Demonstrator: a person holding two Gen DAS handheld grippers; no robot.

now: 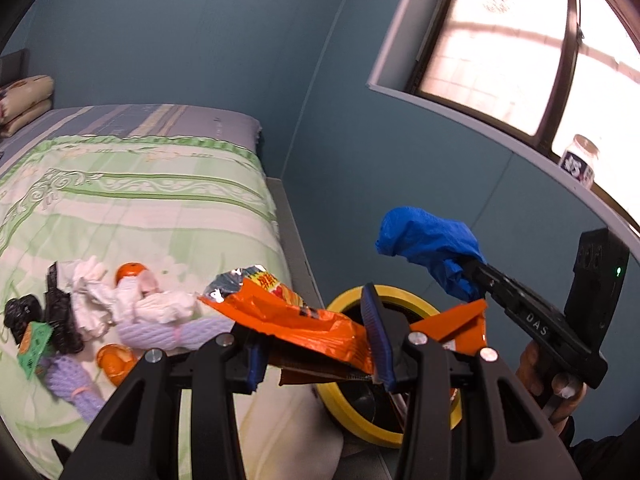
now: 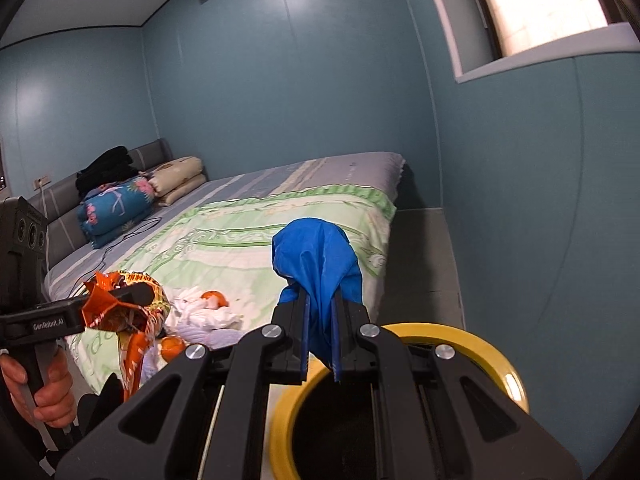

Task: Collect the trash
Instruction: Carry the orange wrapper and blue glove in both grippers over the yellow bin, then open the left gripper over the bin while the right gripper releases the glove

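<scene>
My left gripper point(image 1: 316, 344) is shut on an orange snack wrapper point(image 1: 292, 316), held at the bed's corner beside a yellow-rimmed trash bin point(image 1: 424, 432). It also shows in the right wrist view point(image 2: 138, 294) with the wrapper point(image 2: 132, 320). My right gripper point(image 2: 320, 320) is shut on a crumpled blue plastic bag point(image 2: 316, 256), held above the bin's rim point(image 2: 480, 348). The right gripper point(image 1: 472, 276) and blue bag point(image 1: 424, 240) show in the left wrist view. More trash lies on the bed: white tissues point(image 1: 120, 300), orange peels point(image 1: 114, 362), purple foam nets point(image 1: 76, 384), black plastic point(image 1: 60, 316).
The bed point(image 2: 248, 236) has a green floral quilt, with pillows point(image 2: 180, 180) and folded bedding point(image 2: 114, 208) at its head. Blue walls stand close behind and to the right. A jar point(image 1: 580, 160) stands on the window sill. Grey floor point(image 2: 420, 264) runs beside the bed.
</scene>
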